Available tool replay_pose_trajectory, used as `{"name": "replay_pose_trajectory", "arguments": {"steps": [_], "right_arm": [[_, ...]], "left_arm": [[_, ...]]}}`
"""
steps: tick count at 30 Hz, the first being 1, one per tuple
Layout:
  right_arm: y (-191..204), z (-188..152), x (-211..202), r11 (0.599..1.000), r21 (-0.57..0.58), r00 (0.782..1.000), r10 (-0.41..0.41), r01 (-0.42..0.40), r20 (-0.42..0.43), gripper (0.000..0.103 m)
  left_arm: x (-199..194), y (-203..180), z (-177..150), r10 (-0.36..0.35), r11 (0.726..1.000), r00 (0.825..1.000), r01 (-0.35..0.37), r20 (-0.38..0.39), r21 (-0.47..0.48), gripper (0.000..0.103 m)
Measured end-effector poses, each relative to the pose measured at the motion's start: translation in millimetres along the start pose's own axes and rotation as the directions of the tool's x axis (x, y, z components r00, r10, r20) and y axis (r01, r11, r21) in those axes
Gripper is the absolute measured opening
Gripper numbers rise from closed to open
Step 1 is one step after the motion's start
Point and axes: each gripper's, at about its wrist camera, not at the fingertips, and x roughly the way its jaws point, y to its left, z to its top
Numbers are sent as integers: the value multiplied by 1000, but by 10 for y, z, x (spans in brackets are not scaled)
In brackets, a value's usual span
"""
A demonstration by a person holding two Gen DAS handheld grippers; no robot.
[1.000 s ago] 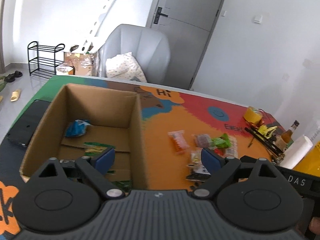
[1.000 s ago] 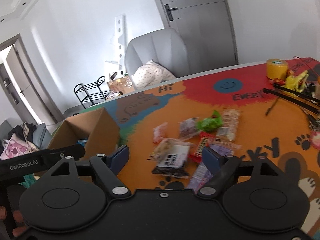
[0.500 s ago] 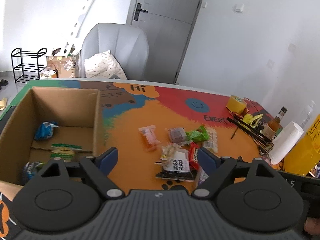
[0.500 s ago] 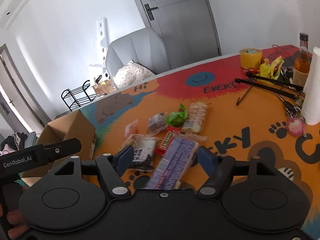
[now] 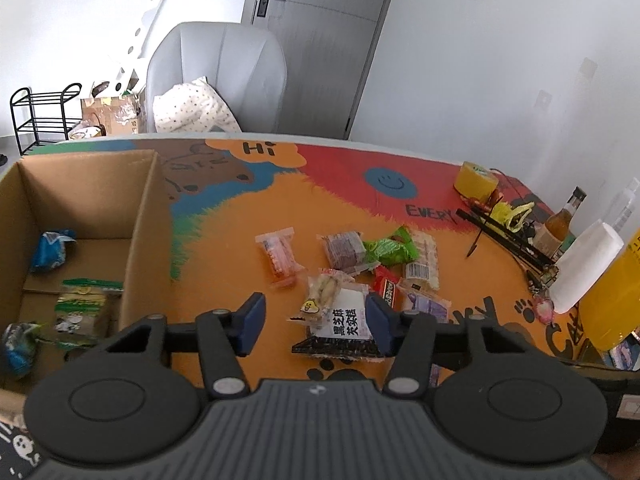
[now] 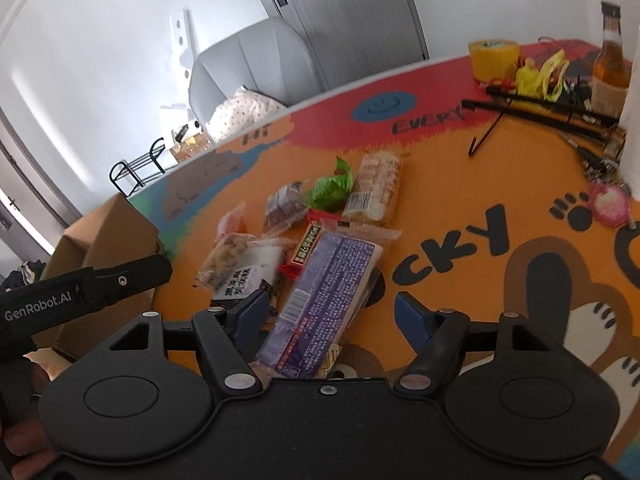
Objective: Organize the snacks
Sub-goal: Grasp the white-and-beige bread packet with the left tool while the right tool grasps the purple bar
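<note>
Where the left gripper (image 5: 312,316) hung low over the near part of the table (image 5: 224,240), its jaws had just been closing yet stood apart, with the black-and-white packet (image 5: 344,330) lying between them; its right edge was hidden behind the right finger (image 5: 378,322), so contact there could not be made out, while the left finger stood clear of it. The right gripper (image 6: 330,316) was also spread, its jaws having just narrowed a little, and the long purple packet (image 6: 328,300) lay between its fingers, its near end cut off by the gripper body. Neither pad could be seen pressing on it.

Just beyond lay the loose heap of snacks: a red bar (image 6: 306,248) partly under the purple packet, a clear pack of pale biscuits (image 5: 424,260), a green wrapper (image 5: 390,250), a brown cake (image 5: 342,250) and an orange packet (image 5: 280,258) a little apart to the left.

At the left stood the cardboard box (image 5: 146,232), its near wall cut off, holding a green-and-white bag (image 5: 82,308) and two blue wrappers whose print was too small to read.

Far right, a yellow tape roll (image 5: 476,180) and a bottle (image 5: 560,228) stood among tangled clutter.
</note>
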Motion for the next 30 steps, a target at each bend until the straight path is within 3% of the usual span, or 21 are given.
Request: {"name": "replay_pose_trajectory", "arguments": {"steps": [15, 18, 22, 28, 30], "right_arm": [[52, 59, 322, 998, -58, 999, -26, 24, -43, 71], [44, 64, 320, 997, -75, 999, -35, 32, -41, 66], [-12, 73, 276, 996, -72, 998, -55, 51, -41, 57], [-32, 32, 211, 992, -78, 994, -99, 95, -47, 57], [-2, -6, 210, 989, -105, 993, -112, 107, -44, 52]], "left_arm": [[558, 0, 54, 5, 1000, 998, -6, -66, -14, 48], [631, 3, 36, 3, 1000, 997, -4, -83, -21, 42], [652, 28, 0, -2, 999, 996, -2, -91, -39, 24], [555, 6, -25, -13, 999, 997, 10, -77, -36, 20], [511, -9, -32, -20, 999, 997, 17, -69, -34, 20]]}}
